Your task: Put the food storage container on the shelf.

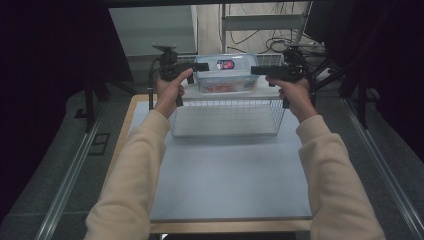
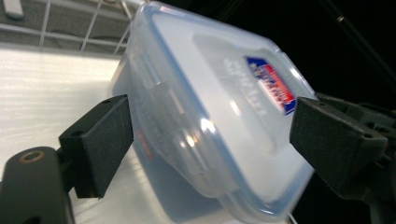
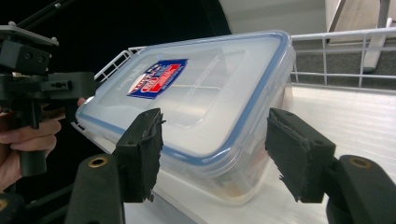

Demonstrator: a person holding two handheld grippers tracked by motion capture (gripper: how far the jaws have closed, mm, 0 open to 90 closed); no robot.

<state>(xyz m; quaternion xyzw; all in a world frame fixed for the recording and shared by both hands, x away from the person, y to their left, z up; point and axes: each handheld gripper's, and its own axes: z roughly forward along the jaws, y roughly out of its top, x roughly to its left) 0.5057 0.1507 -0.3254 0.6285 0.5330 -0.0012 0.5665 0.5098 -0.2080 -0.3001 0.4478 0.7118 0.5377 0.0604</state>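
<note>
A clear plastic food box (image 1: 225, 75) with a blue-sealed lid and a red and blue label lies on the white top shelf (image 1: 190, 92) of a wire rack. My left gripper (image 1: 205, 66) is at its left end and my right gripper (image 1: 255, 70) at its right end, both held level. In the left gripper view the box (image 2: 201, 107) sits between the jaws of the left gripper (image 2: 210, 140), which stand wide. In the right gripper view a corner of the box (image 3: 201, 93) lies between the parted jaws of the right gripper (image 3: 210, 154). Something reddish shows inside the box.
The wire rack (image 1: 280, 107) stands at the far end of a grey mat (image 1: 225, 170) on a wooden table. A wire rail (image 3: 327, 51) runs along the shelf's back edge. Across the box, the left gripper (image 3: 46, 88) and its hand (image 3: 23, 135) are seen.
</note>
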